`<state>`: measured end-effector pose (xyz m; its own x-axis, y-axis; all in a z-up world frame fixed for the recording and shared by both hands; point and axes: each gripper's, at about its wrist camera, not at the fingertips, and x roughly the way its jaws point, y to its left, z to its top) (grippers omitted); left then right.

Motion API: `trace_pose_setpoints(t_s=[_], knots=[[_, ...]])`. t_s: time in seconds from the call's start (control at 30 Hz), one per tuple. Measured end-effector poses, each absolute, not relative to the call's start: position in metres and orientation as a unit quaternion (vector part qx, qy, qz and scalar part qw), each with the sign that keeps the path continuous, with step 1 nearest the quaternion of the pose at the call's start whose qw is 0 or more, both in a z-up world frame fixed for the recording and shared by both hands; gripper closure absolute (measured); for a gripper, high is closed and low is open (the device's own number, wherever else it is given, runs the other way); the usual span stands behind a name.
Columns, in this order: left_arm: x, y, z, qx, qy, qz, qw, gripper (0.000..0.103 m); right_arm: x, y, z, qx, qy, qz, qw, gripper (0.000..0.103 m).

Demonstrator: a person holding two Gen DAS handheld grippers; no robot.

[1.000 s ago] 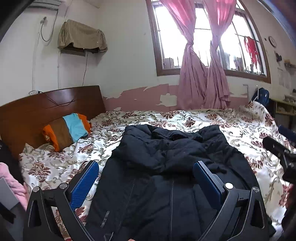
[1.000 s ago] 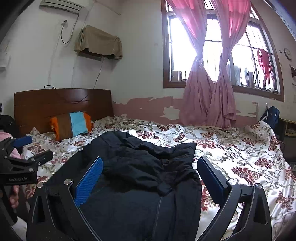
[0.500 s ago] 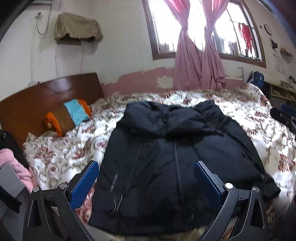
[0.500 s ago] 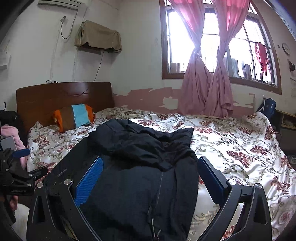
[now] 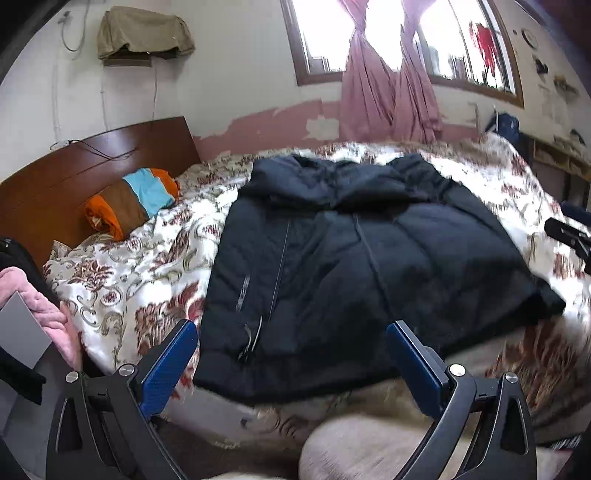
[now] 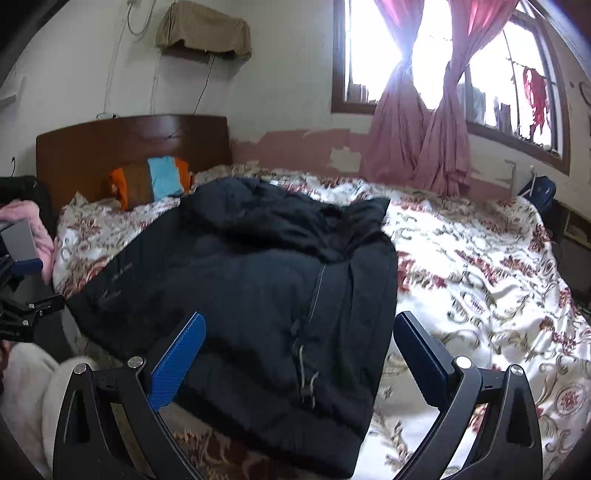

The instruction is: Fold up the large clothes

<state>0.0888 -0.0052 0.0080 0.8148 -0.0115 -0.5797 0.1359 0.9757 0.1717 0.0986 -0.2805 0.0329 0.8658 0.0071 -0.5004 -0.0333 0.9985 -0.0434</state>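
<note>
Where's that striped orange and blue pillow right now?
The pillow lies at the head of the bed, against the wooden headboard, left of the dark jacket in both views.

We see a bedroom with white walls (image 6: pixel 288 74) whose pink lower band is peeling. A wooden-framed window (image 6: pixel 461 74) lets in strong daylight past two pink curtains (image 6: pixel 417 147) knotted in the middle. The bed (image 6: pixel 480 266) carries a white quilt with red flowers and has a dark wooden headboard (image 6: pixel 110 144). A striped orange, brown and blue pillow (image 6: pixel 151 181) leans against it. High on the wall sits a box draped in tan cloth (image 6: pixel 205 31).
</note>
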Motion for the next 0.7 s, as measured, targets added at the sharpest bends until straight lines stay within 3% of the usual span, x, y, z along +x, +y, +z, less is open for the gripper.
trace_pose_setpoints(t_s=[0.7], knots=[[0.105,-0.009,-0.054,0.172,0.446,-0.043,0.878,0.000,0.090,-0.252,-0.032,-0.098,0.359,0.074,0.925,0.003]])
